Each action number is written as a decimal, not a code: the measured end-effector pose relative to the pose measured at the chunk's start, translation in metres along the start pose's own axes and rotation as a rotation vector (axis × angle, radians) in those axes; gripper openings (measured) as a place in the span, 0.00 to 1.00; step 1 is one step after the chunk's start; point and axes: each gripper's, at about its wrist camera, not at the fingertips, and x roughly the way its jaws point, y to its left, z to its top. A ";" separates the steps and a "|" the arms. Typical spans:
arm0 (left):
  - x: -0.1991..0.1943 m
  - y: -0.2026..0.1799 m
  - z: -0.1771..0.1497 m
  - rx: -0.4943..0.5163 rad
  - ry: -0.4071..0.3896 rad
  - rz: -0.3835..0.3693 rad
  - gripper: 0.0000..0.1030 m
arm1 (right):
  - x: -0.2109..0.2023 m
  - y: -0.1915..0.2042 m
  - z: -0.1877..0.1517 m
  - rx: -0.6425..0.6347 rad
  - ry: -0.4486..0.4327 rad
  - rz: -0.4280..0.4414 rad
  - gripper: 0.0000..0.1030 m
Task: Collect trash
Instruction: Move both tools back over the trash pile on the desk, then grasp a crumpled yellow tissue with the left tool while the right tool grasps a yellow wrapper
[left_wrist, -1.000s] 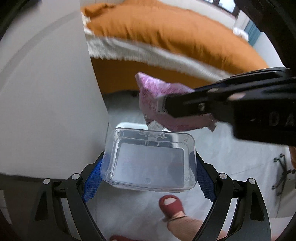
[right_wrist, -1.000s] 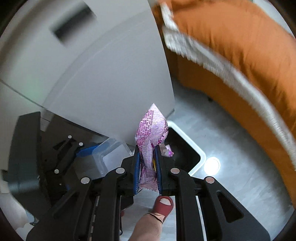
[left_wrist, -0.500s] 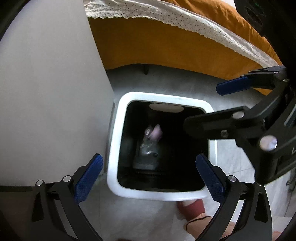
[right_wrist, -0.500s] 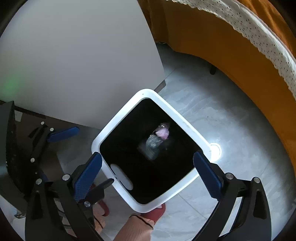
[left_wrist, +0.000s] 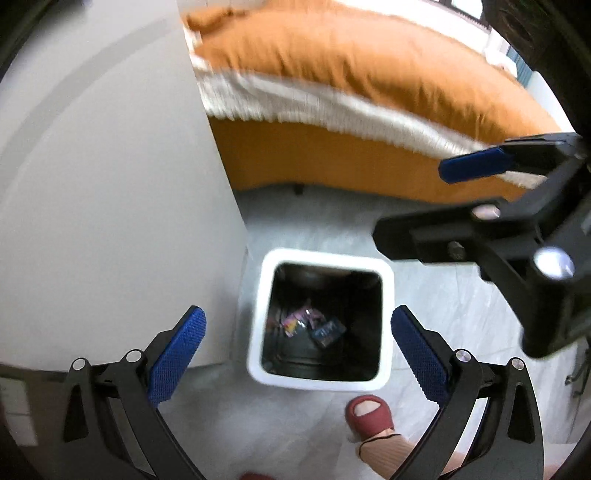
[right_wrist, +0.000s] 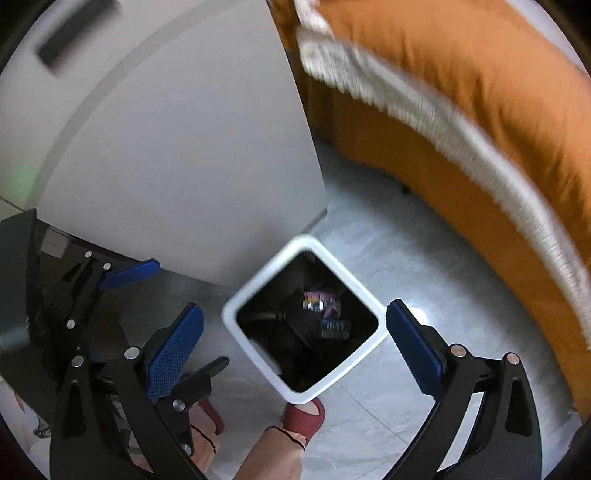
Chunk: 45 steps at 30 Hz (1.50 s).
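The orange-covered bed (left_wrist: 369, 74) flanks the grey tiled floor (right_wrist: 388, 266), where a white-rimmed square bin (left_wrist: 319, 382) holds pink crumpled wrappers (left_wrist: 297, 320). Left hand-held gripper (left_wrist: 297, 356) and right hand-held gripper (right_wrist: 293, 345) gape wide, empty; best lift both straight clear of the rim.

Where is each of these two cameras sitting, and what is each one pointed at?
Left wrist view: sits on the left hand-held gripper, open, looking down into the white bin; the right hand-held gripper and a red slipper show.
Right wrist view: sits on the right hand-held gripper, open, looking down into the bin; the left one shows at its lower left.
Shared: bin, pink wrapper inside, orange bed, slipper.
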 end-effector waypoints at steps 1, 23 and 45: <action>-0.014 -0.002 0.006 0.000 -0.016 0.005 0.96 | -0.015 0.006 0.006 -0.003 -0.015 0.005 0.95; -0.378 0.130 -0.036 -0.323 -0.375 0.404 0.96 | -0.256 0.254 0.088 -0.312 -0.418 0.168 0.96; -0.416 0.259 -0.132 -0.316 -0.406 0.381 0.95 | -0.189 0.483 0.098 -0.734 -0.354 0.191 0.71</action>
